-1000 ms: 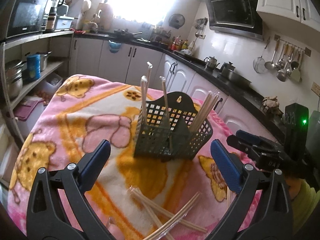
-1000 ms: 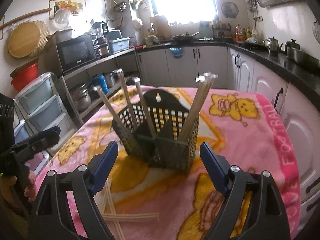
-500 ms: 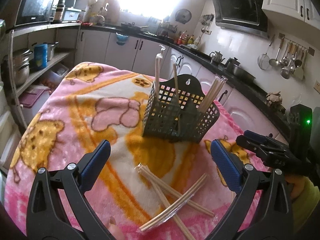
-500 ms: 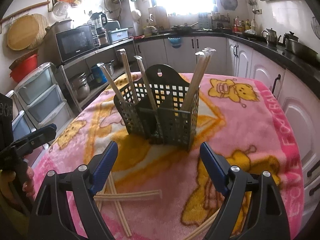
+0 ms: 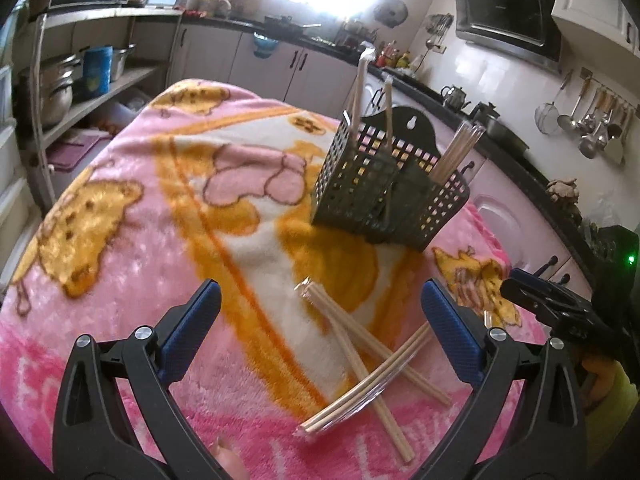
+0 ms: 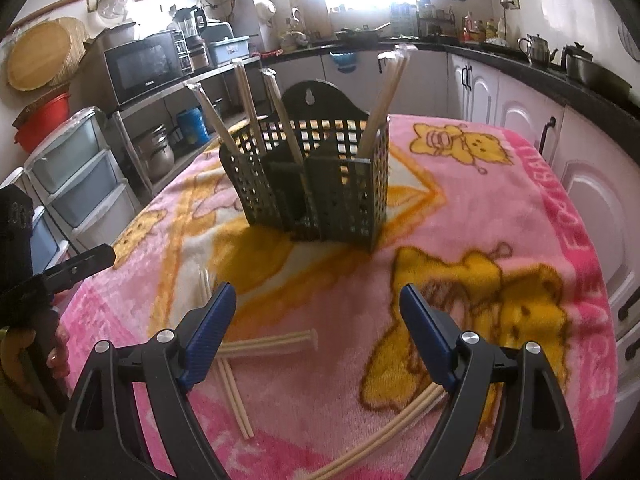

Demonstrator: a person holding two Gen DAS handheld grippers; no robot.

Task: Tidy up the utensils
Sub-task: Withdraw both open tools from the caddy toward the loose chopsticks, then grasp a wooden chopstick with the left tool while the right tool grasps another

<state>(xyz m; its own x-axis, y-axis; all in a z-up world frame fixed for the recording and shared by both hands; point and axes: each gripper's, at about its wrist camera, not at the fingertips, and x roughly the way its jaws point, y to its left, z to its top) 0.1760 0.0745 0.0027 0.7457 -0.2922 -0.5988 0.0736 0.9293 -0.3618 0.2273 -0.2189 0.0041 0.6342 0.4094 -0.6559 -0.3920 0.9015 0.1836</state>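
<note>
Left wrist view: left gripper [image 5: 318,318] wide open, empty, angled down over blanket [image 5: 120,216]; wrapped chopsticks [image 5: 360,364] crossed in loose pile just ahead of and between fingers; basket [image 5: 388,190] further back, upright, several pairs already standing in compartments; right gripper [image 5: 556,306] visible at right edge. For clean pick: select topmost pair only; align fingers across its length, near middle; lower until pads flank wrapper before closing; avoid pinching crossed pairs beneath.

Right wrist view: right gripper [image 6: 318,322] wide open, nothing held; chopsticks [image 6: 268,342] lying flat near left finger, more running under right finger toward bottom edge; basket [image 6: 316,184] centred beyond, apart from loose pairs. Likely step: descent toward loose pairs. Soft blanket pile likely to let thin sticks sink; press pads low, close slowly; keep grippers apart to prevent collision over shared pile; insert upright into free compartment.
</note>
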